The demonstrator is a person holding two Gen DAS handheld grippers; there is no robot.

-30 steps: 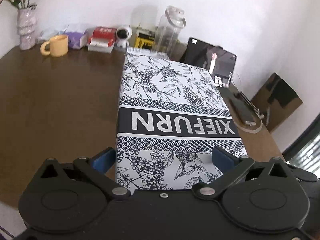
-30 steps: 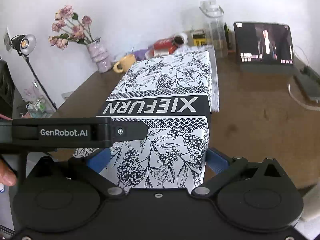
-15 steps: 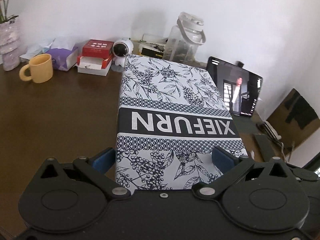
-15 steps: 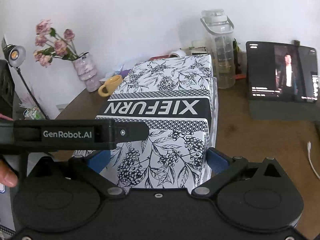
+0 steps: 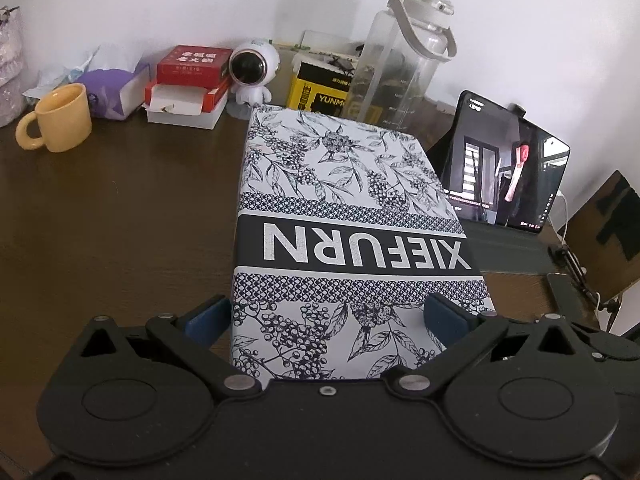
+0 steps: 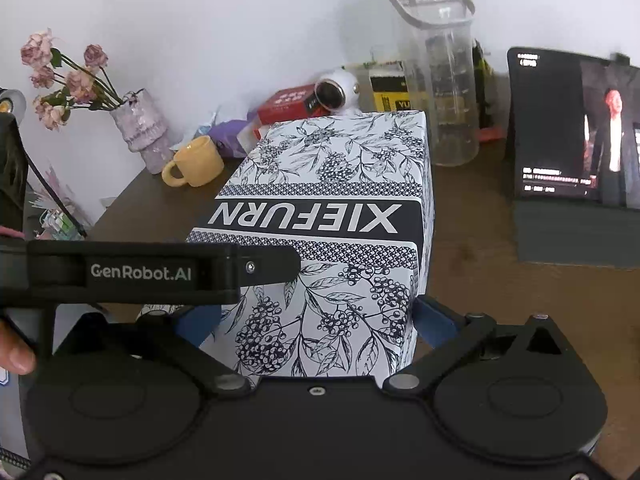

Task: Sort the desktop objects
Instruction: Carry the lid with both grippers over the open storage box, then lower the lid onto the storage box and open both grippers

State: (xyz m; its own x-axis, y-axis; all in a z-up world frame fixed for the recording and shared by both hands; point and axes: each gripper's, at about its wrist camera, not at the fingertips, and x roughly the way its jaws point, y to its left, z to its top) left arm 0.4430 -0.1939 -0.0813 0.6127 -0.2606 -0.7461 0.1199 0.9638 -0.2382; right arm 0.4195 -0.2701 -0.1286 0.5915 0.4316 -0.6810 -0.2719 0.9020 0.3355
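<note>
A long white box with dark floral print and the word XIEFURN (image 5: 344, 208) (image 6: 332, 208) lies lengthwise ahead of both grippers over the brown desk. My left gripper (image 5: 332, 316) is shut on the box's near end, a blue pad on each side. My right gripper (image 6: 316, 320) is shut on the same box's near end. The left gripper's black body (image 6: 160, 272) crosses the right wrist view at left. Whether the box rests on the desk or is held above it cannot be told.
Along the back wall stand a yellow mug (image 5: 60, 120), a purple tissue pack (image 5: 116, 88), red boxes (image 5: 188, 76), a white astronaut figure (image 5: 252, 72), a yellow box (image 5: 320, 88) and a clear water jug (image 5: 400, 60). A lit tablet (image 5: 508, 176) stands at right. A vase of flowers (image 6: 136, 132) is at far left.
Both grippers have carried the box toward the back wall. The jug, astronaut figure and tablet are now much nearer. The grip on the box is unchanged.
</note>
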